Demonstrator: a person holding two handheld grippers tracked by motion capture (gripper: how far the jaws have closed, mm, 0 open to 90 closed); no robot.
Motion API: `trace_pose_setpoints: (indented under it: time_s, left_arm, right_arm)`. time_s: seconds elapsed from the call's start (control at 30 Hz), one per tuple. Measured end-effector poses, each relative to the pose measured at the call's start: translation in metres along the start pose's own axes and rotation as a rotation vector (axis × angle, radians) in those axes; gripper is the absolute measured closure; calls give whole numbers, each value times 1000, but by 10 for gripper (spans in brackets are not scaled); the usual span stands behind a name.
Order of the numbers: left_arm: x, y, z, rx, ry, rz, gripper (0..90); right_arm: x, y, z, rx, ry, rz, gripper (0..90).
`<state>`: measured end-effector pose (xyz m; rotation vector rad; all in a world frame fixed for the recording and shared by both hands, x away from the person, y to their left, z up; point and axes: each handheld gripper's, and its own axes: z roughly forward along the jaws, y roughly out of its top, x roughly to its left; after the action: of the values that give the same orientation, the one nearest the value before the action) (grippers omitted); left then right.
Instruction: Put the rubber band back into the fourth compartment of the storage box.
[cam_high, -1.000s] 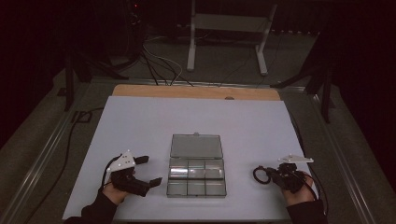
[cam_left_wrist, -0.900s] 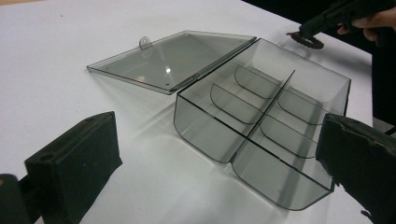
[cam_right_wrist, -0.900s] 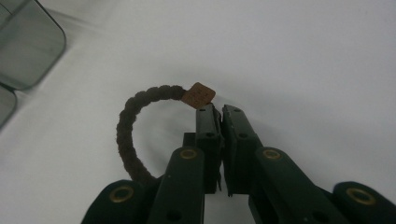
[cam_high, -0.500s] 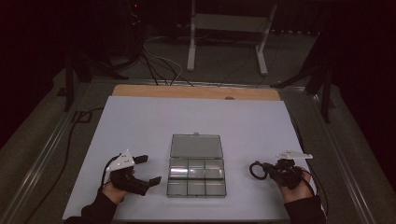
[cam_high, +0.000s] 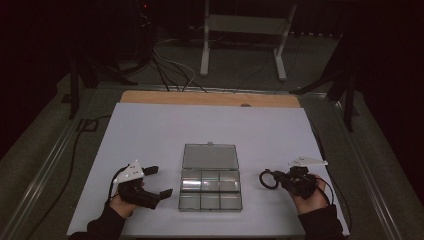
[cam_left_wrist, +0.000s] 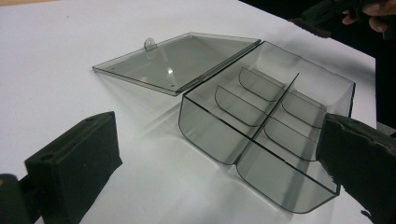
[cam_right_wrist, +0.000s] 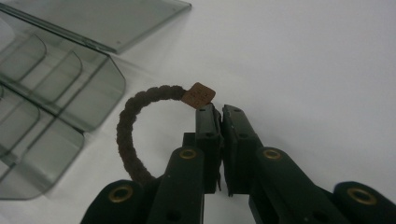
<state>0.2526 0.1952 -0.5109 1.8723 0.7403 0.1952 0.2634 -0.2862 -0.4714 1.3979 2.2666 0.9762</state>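
A clear smoky plastic compartment box (cam_high: 210, 194) lies on the white table, its lid (cam_high: 210, 156) folded flat behind it and its cells bare. My left gripper (cam_high: 159, 181) rests just left of the box with its jaws wide open and nothing between them; in the left gripper view the box (cam_left_wrist: 261, 116) and lid (cam_left_wrist: 177, 60) lie ahead of it. My right gripper (cam_high: 281, 179) hovers right of the box, shut on a dark braided hair tie (cam_high: 267, 179). The right gripper (cam_right_wrist: 217, 109) pinches the hair tie (cam_right_wrist: 125, 126) by its brown tag (cam_right_wrist: 198, 94), the loop hanging toward the box.
The white tabletop (cam_high: 150, 130) spreads wide around the box, with a wooden strip (cam_high: 210, 98) along its far edge. Cables (cam_high: 170, 70) and a white stand (cam_high: 240, 45) sit on the dark floor beyond. The right hand shows at the top right of the left gripper view (cam_left_wrist: 373, 9).
My right gripper has moved left toward the box and risen slightly, carrying the hair tie. The left gripper has stayed in place.
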Motion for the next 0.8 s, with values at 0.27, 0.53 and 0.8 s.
trace_pose_setpoints:
  time_s: [0.27,0.53,0.8]
  left_arm:
    - [0,0,0,-2,0,1,7]
    - [0,0,-1,-4,0,-3,7]
    - [0,0,-1,-5,1,0,7]
  right_arm:
    - [11,12,4,-11,25,-23,852]
    - [26,25,10,-16,53,-59,852]
    - [43,36,19,-9,89,-97,852]
